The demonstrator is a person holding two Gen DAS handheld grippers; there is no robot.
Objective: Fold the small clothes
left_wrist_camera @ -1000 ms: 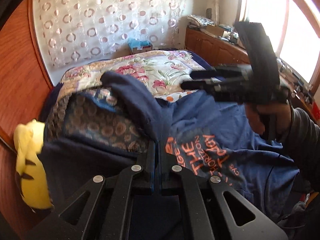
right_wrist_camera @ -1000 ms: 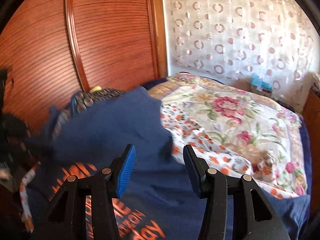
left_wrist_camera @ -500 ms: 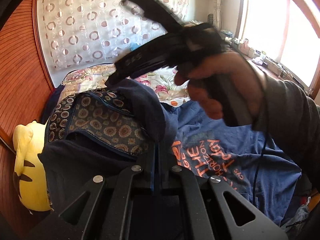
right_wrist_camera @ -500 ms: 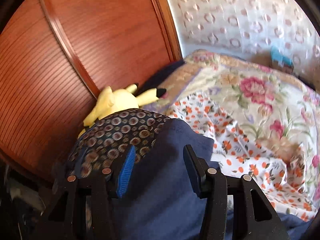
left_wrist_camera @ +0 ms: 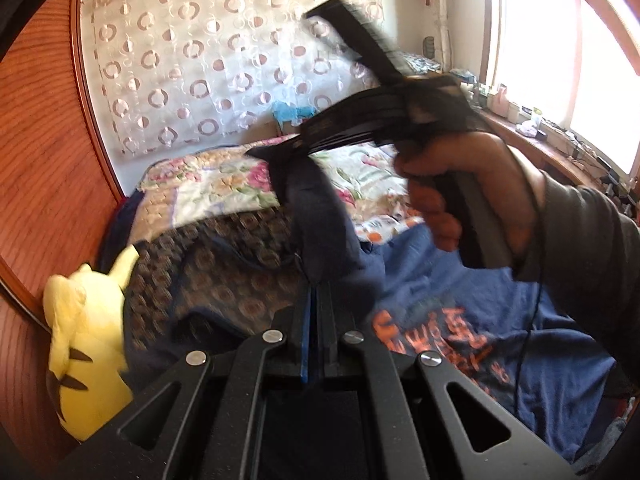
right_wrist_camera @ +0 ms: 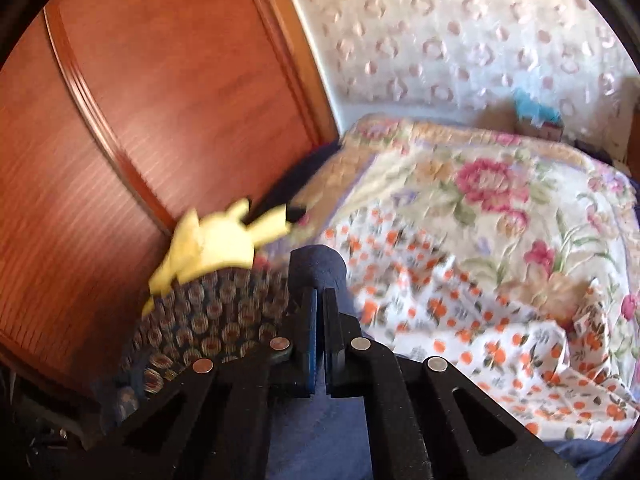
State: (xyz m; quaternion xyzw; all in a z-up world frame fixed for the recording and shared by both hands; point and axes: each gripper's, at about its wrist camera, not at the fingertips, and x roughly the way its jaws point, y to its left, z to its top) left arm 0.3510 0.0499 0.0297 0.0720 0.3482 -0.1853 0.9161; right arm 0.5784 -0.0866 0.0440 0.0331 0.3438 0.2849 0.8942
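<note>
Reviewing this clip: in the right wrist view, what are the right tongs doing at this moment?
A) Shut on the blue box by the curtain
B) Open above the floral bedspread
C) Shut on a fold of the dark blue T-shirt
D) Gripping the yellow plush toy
C: the right tongs are pinched together with a bunched fold of the dark blue T-shirt with orange lettering standing up between their tips; the yellow plush toy lies apart beside the wooden wardrobe.

The left gripper (left_wrist_camera: 315, 296) is clamped on a fold of the blue shirt (left_wrist_camera: 460, 300), which rises to the right gripper (left_wrist_camera: 276, 156), blurred, pinching it higher up. The hand (left_wrist_camera: 460, 192) grips its handle. A patterned cloth (left_wrist_camera: 224, 264) lies beside a yellow plush (left_wrist_camera: 84, 340) on the bed (left_wrist_camera: 208, 184).
</note>
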